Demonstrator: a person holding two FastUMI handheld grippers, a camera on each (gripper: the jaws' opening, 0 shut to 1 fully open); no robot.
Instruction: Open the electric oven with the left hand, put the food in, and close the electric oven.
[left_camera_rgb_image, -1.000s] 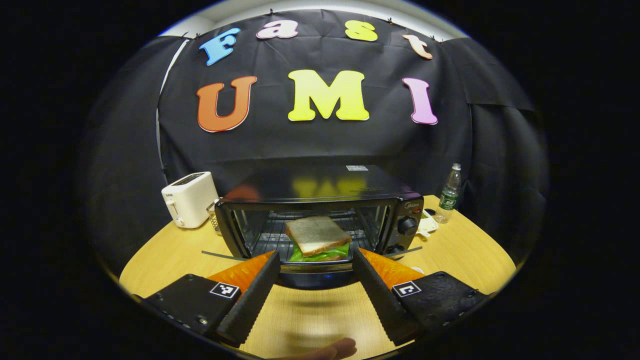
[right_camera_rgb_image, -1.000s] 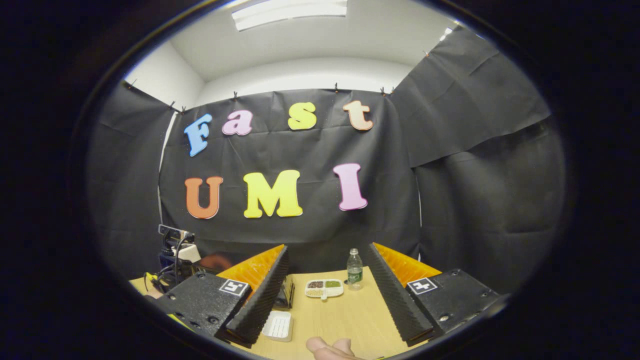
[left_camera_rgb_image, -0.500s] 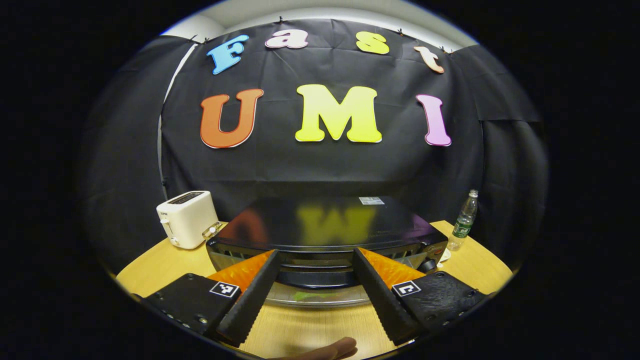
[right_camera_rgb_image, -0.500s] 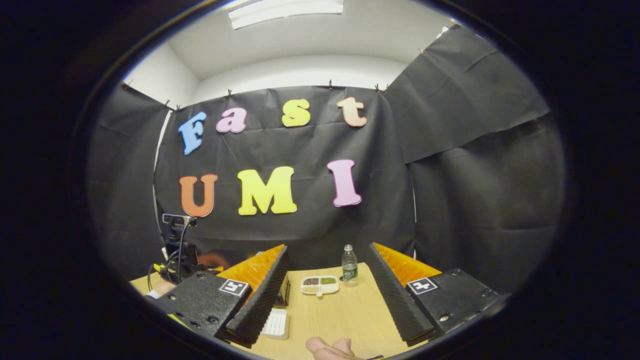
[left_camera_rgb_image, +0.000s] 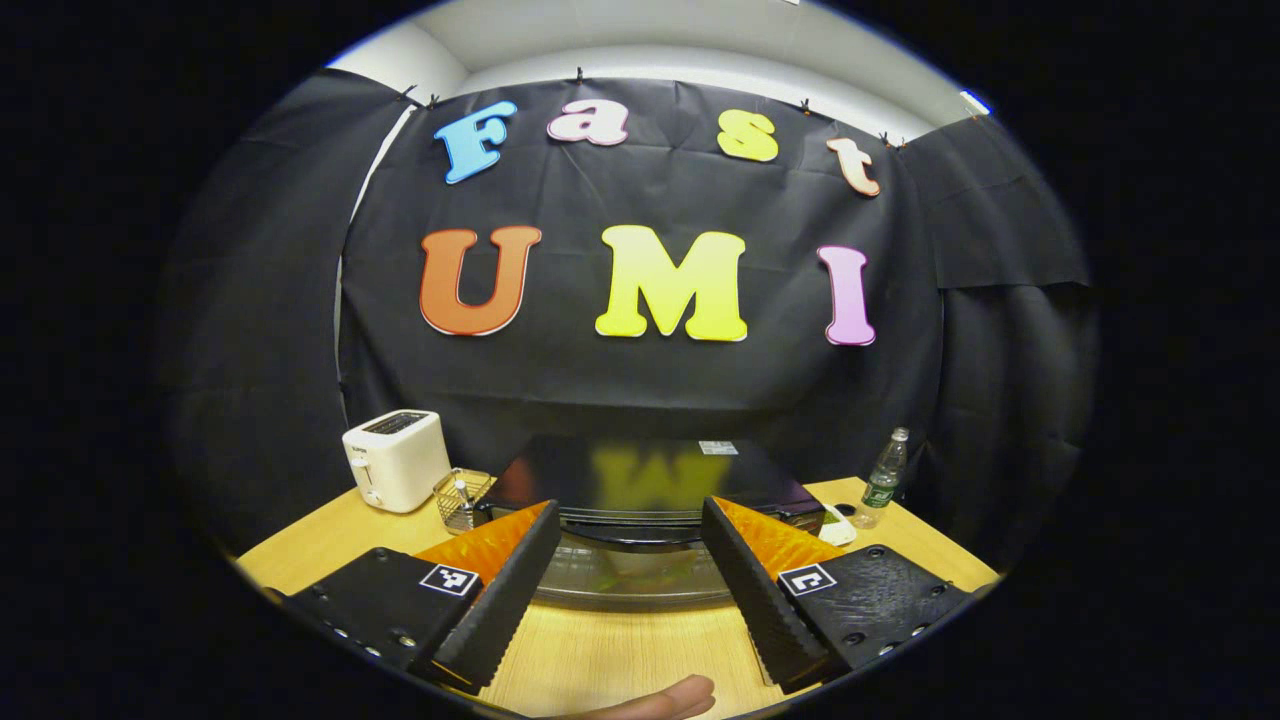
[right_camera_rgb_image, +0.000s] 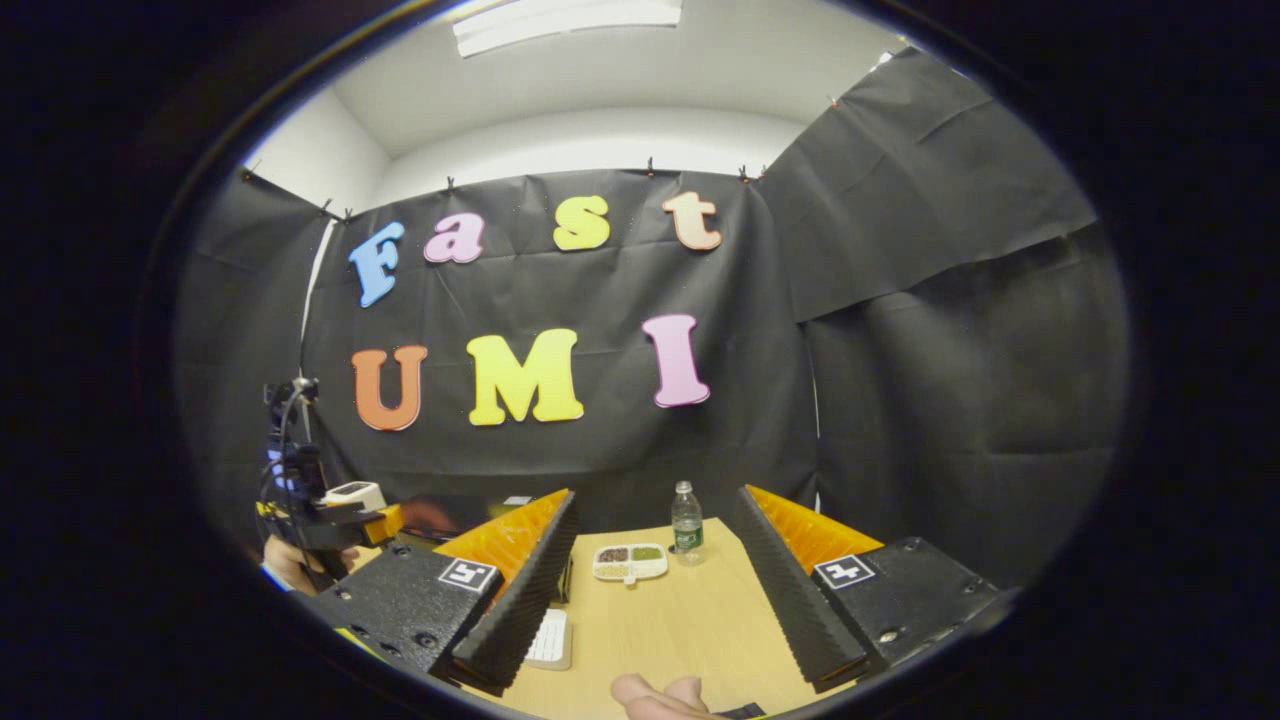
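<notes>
Oven on wooden table, straight ahead of my left gripper; its jaws spread wide, empty, either side of oven's front edge. Door looks raised, probably shut; green blur behind glass, food not clear. Toaster and wire basket beside oven. My right gripper parted, holding nothing, above table; divided dish and bottle ahead.
</notes>
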